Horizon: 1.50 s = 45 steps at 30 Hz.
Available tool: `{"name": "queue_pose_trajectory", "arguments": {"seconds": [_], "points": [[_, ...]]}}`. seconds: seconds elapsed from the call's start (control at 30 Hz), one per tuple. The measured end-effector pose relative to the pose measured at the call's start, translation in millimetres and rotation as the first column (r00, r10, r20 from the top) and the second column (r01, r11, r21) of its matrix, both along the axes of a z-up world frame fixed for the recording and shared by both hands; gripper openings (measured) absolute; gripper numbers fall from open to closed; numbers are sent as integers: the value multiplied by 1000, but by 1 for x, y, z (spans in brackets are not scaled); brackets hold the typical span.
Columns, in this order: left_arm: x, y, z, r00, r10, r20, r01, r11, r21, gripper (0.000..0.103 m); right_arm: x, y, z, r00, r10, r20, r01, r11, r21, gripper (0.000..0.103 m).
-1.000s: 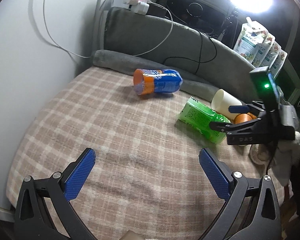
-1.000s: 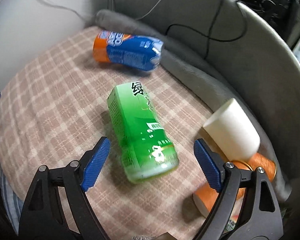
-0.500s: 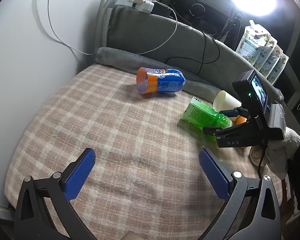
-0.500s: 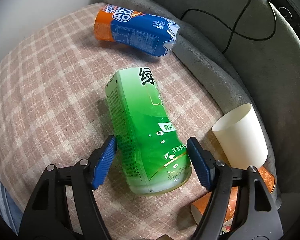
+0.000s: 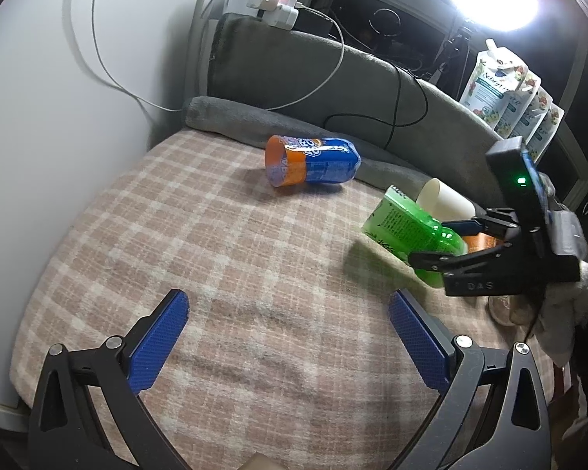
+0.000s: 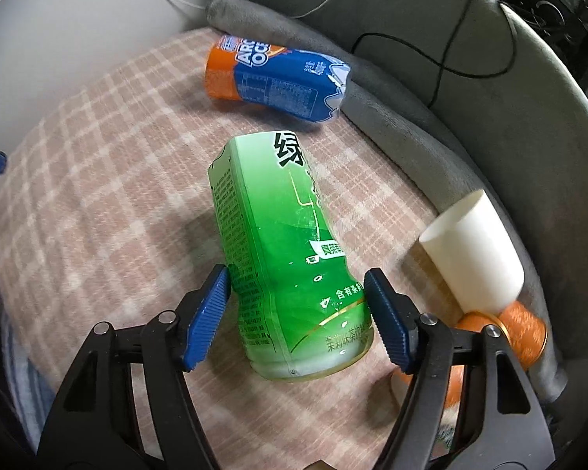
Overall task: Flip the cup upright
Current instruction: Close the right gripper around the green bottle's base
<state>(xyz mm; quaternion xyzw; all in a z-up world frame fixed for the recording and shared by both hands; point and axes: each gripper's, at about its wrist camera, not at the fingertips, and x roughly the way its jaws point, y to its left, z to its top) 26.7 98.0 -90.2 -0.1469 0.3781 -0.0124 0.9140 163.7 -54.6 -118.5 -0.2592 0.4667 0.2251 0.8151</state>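
Two grippers in view. Plaid blanket carries the green cup, lying on its side, long axis running straight away from the right gripper, whose pads bracket its near end, apparently gripping. Left gripper spread open, well apart.

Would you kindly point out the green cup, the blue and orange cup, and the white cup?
green cup (image 6: 290,274), right wrist view, label middle.
blue and orange cup (image 6: 278,82), right wrist view, blue side.
white cup (image 6: 476,250), right wrist view, outer wall.
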Motion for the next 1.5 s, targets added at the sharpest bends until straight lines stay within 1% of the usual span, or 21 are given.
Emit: {"name": "queue_pose_trajectory", "arguments": {"seconds": [0.17, 0.27, 0.33, 0.43, 0.5, 0.53, 0.67, 0.7, 0.8, 0.87, 1.03, 1.07, 1.13, 1.27, 1.33, 1.4, 1.43, 1.47, 1.5], "points": [[-2, -4, 1, 1000, -21, 3, 21, 1000, -4, 101, -20, -16, 10, 996, -50, -70, 57, 992, 114, 73], [-4, -8, 2, 999, -32, 5, 33, 999, -9, 99, -33, -30, 10, 988, -86, -127, 109, 977, 186, 73], [-5, -10, 3, 999, -42, 6, 42, 999, -14, 99, -42, -40, 11, 978, -120, -172, 159, 959, 236, 73], [-6, -15, 2, 998, -61, 3, 61, 998, -25, 98, -51, -55, 6, 950, -178, -256, 256, 916, 310, 73], [-6, -18, 2, 997, -77, -1, 77, 996, -36, 97, -57, -67, 2, 919, -206, -336, 328, 873, 361, 73], [-6, -20, 1, 996, -86, -5, 86, 995, -42, 97, -60, -71, -1, 907, -216, -362, 354, 856, 377, 73], [-5, -29, 0, 993, -116, -17, 115, 991, -62, 97, -70, -84, -10, 862, -248, -441, 441, 796, 414, 73], [-4, -32, 0, 992, -127, -22, 125, 989, -73, 97, -72, -88, -13, 847, -248, -470, 463, 778, 424, 73], [0, -40, -1, 987, -157, -36, 153, 983, -103, 97, -73, -95, -20, 822, -251, -511, 499, 750, 434, 73], [2, -46, -1, 983, -177, -42, 171, 978, -122, 97, -73, -99, -24, 814, -264, -517, 513, 743, 429, 73], [10, -55, -2, 976, -210, -59, 197, 965, -175, 97, -70, -107, -37, 777, -284, -561, 560, 720, 411, 74], [12, -56, -3, 975, -214, -64, 199, 962, -186, 97, -70, -108, -39, 774, -287, -565, 564, 718, 408, 74], [16, -59, -6, 971, -224, -81, 203, 957, -208, 92, -71, -109, -43, 767, -285, -575, 570, 714, 406, 74], [22, -64, -13, 965, -239, -110, 205, 945, -254, 92, -70, -113, -47, 758, -286, -586, 579, 707, 405, 75], [24, -67, -14, 963, -244, -117, 207, 943, -262, 92, -69, -113, -48, 759, -284, -586, 578, 709, 405, 75], [26, -70, -15, 960, -249, -124, 209, 940, -270, 91, -70, -113, -46, 770, -281, -572, 564, 720, 405, 77], [26, -70, -16, 960, -251, -128, 209, 938, -275, 91, -71, -112, -45, 777, -280, -564, 555, 727, 403, 81], [27, -71, -16, 959, -252, -131, 208, 937, -282, 91, -71, -112, -44, 782, -280, -557, 549, 732, 403, 82], [28, -71, -16, 958, -252, -135, 205, 935, -290, 91, -71, -109, -42, 789, -280, -546, 541, 738, 404, 82]]}}
